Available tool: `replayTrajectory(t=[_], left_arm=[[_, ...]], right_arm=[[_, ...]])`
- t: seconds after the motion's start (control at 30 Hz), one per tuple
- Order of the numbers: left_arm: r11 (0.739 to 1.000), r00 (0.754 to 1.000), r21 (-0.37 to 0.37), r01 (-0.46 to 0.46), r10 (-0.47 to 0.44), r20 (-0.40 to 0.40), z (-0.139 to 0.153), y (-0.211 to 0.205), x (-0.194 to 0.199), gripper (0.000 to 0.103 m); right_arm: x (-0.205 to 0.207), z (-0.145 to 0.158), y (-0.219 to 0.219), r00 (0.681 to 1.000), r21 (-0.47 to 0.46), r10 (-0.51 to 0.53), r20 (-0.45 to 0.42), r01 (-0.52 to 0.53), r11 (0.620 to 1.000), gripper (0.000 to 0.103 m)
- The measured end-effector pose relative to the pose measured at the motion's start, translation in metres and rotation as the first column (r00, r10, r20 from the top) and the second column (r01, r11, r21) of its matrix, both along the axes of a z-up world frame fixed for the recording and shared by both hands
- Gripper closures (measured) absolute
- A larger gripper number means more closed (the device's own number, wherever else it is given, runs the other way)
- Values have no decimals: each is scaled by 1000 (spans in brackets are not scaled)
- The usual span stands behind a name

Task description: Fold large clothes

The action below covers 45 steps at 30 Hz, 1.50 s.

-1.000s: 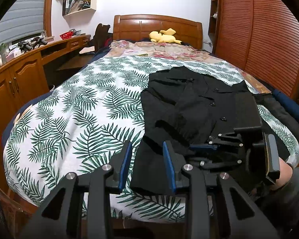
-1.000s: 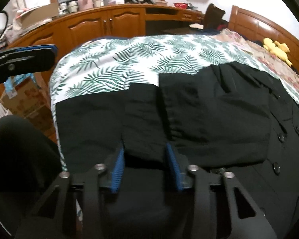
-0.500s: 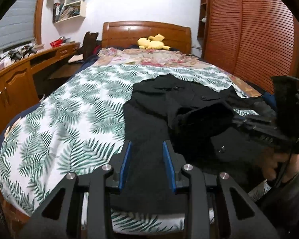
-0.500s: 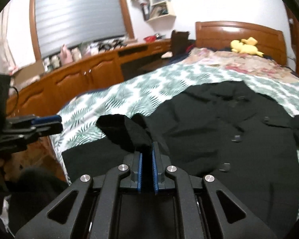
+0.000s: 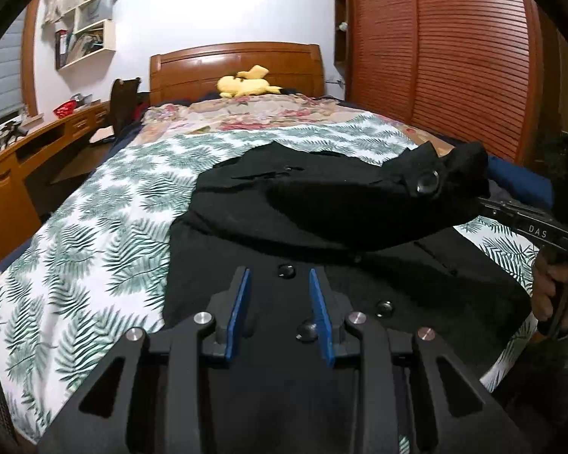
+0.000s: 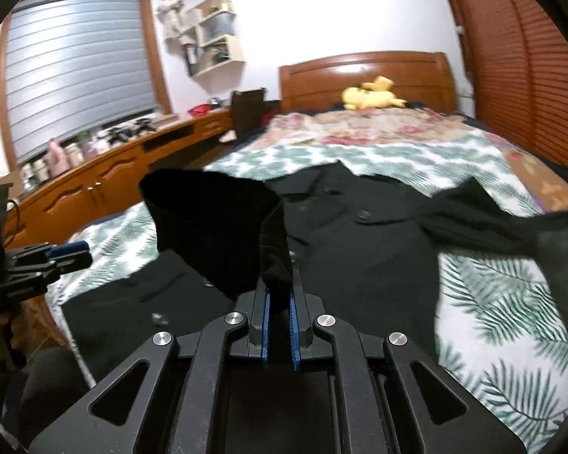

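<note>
A black buttoned coat (image 5: 216, 234) lies spread on the bed's leaf-print cover (image 5: 94, 246). My right gripper (image 6: 279, 295) is shut on a fold of the coat's sleeve (image 6: 216, 227) and holds it raised above the coat's body (image 6: 359, 249). In the left wrist view that raised fold (image 5: 359, 204) hangs across the coat towards the right gripper (image 5: 482, 199), held in a hand at the right edge. My left gripper (image 5: 279, 276) hovers over the coat's buttoned front, jaws apart, with nothing pinched. It also shows at the left in the right wrist view, the left gripper (image 6: 70, 255).
A yellow plush toy (image 5: 246, 83) and a floral blanket (image 5: 253, 117) lie by the wooden headboard (image 5: 234, 60). A wooden desk with cabinets (image 5: 3, 189) runs along the left. Slatted wardrobe doors (image 5: 454, 75) stand at the right, with a dark blue cloth (image 5: 518, 183) below.
My right gripper closed on the sleeve, lifted it off the bed and carried it rightward over the coat. My left gripper moved right, from the coat's left edge to above its buttons.
</note>
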<state>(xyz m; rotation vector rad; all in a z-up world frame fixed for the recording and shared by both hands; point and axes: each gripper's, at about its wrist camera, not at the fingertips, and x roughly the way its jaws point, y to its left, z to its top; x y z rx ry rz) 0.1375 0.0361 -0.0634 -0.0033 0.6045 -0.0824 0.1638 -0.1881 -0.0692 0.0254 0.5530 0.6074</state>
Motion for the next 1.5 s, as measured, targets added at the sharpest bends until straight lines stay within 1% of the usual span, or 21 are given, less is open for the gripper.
replayTrajectory(t=[0.17, 0.37, 0.47, 0.57, 0.67, 0.77, 0.8, 0.83, 0.9, 1.0, 1.13, 1.2, 1.27, 1.43, 1.5], left_arm=[[999, 999, 5, 34, -34, 6, -11, -12, 29, 73], [997, 997, -18, 81, -80, 9, -26, -28, 64, 73], [991, 992, -40, 124, -124, 2, -33, -35, 72, 73], [988, 989, -40, 151, -151, 0, -40, -42, 76, 73], [986, 988, -46, 157, -157, 2, -46, -45, 79, 73], [986, 988, -59, 155, -155, 1, -50, -42, 79, 73], [986, 988, -63, 152, -152, 5, -51, -41, 78, 73], [987, 989, -68, 147, -147, 10, -52, -40, 77, 73], [988, 990, -74, 137, -137, 17, -53, -39, 77, 73], [988, 991, -81, 131, -130, 22, -55, -37, 77, 73], [987, 990, -81, 138, -135, 38, -55, -37, 74, 73], [987, 989, -73, 142, -139, 45, -56, -39, 72, 73], [989, 989, -48, 143, -141, 53, -59, -44, 72, 73], [988, 986, -11, 157, -156, 63, -59, -51, 70, 73], [986, 984, -13, 165, -164, 70, -58, -52, 68, 73]], right_arm=[[4, -17, -16, 998, -18, -46, -48, 45, 999, 97], [3, -33, -20, 993, -80, -80, -87, 73, 994, 97], [-2, -44, -25, 987, -86, -106, -118, 96, 992, 97], [-11, -55, -28, 982, -122, -129, -135, 112, 986, 96], [-19, -65, -30, 979, -145, -143, -146, 122, 982, 93], [-24, -70, -30, 978, -173, -147, -146, 122, 977, 86], [-24, -70, -30, 978, -179, -149, -145, 122, 976, 81], [-25, -70, -31, 978, -181, -155, -140, 129, 975, 70], [-25, -70, -34, 976, -180, -173, -130, 149, 972, 56], [-25, -66, -37, 974, -180, -183, -130, 158, 971, 56], [-31, -52, -40, 977, -194, -189, -98, 168, 967, 55], [-31, -44, -41, 977, -216, -194, -86, 172, 961, 55], [-28, -38, -40, 977, -240, -199, -75, 176, 955, 55], [-4, -23, -32, 980, -287, -192, -50, 170, 943, 55], [10, -24, -27, 982, -302, -177, -62, 151, 941, 55]])
